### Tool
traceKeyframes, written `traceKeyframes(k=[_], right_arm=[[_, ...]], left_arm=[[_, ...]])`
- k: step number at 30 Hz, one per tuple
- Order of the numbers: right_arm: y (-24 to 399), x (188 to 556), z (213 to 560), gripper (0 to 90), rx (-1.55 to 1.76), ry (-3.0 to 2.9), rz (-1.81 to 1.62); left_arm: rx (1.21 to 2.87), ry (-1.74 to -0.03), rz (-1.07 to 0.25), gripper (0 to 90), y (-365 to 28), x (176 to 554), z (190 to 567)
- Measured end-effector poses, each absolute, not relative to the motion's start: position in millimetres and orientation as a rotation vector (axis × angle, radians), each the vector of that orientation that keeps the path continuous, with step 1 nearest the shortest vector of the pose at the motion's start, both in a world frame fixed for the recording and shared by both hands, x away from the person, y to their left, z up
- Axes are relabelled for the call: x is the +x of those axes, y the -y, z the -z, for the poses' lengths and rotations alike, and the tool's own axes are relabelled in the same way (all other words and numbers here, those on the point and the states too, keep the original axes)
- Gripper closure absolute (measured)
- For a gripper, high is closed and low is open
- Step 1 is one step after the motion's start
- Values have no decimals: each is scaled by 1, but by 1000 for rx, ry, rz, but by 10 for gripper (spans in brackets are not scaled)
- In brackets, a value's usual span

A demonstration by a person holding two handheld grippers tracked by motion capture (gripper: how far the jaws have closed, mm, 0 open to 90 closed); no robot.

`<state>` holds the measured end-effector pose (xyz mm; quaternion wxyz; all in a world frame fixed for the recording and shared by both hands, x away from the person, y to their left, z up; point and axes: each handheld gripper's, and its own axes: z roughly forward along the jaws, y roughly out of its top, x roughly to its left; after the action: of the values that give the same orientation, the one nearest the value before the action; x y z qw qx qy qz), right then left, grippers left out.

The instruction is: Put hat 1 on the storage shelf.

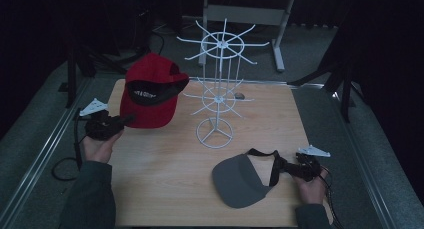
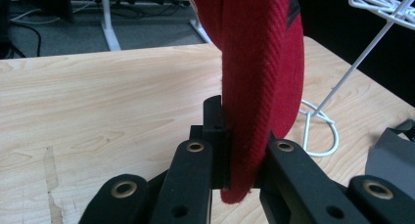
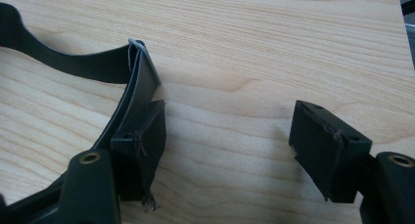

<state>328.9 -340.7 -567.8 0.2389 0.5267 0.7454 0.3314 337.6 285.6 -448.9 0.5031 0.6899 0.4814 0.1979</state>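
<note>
A red cap is held up off the wooden table at the left, tilted so its dark inside shows. My left gripper is shut on its brim; in the left gripper view the red brim stands on edge, pinched between the black jaws of that gripper. A grey visor lies flat at the front right. My right gripper stands open at the visor's black strap. The strap runs along the outside of one pad, and bare wood shows between the jaws of the right gripper.
A white wire display rack with spoked arms stands mid-table on a ring base, just right of the red cap. The table's right edge lies close behind the right hand. A white desk frame stands on the floor beyond.
</note>
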Motion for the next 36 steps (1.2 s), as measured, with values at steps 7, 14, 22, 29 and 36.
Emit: traceKeyframes(k=[7,14,22,29,36], right_arm=[[341,329,568,296,1442,-2042,-908],[341,329,568,296,1442,-2042,-908],[341,329,568,295,1441,-2042,-908],[341,329,568,294,1442,-2042,-909],[341,329,568,293,1440,-2042,-908]], left_arm=[[1622,-1170,-494,861,-286,337,443],[1617,-1159,-502,860,-286,334,436],[1592,-1145,-518,860,-285,332,427],[1594,-1124,-523,860,-283,332,419],[1583,-1100,-524,860,-280,330,414]])
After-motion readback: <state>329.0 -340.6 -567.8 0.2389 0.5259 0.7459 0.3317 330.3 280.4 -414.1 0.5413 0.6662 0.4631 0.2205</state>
